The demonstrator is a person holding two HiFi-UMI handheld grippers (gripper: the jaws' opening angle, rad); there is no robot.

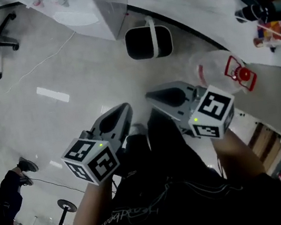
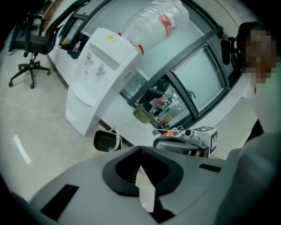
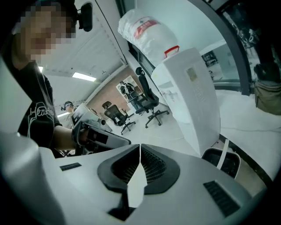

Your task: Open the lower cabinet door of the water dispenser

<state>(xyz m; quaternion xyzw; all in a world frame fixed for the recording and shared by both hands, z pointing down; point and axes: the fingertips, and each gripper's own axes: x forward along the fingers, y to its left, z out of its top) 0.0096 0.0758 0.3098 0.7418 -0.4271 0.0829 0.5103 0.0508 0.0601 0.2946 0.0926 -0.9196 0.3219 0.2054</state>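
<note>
WATER DISPENSER, DOOR UNOPENED: The tall white water dispenser (image 2: pixel 103 66), a clear plastic bottle (image 2: pixel 153 22) upended on top, stands far ahead on the pale floor (image 2: pixel 35 132). Its lower cabinet door (image 2: pixel 80 115) looks closed, and a black white-rimmed bin (image 2: pixel 106 140) sits just right. Your left gripper (image 1: pixel 125 108) and right gripper (image 1: pixel 150 97) are pressed together, empty and well short. Close in low, then spread one claw at the door's free edge.

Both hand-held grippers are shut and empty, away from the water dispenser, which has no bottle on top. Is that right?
No. The left gripper view shows a large bottle sitting upturned on the water dispenser. The rest holds: the left hand-held gripper and the right hand-held gripper are shut, empty, and away from it.
</note>
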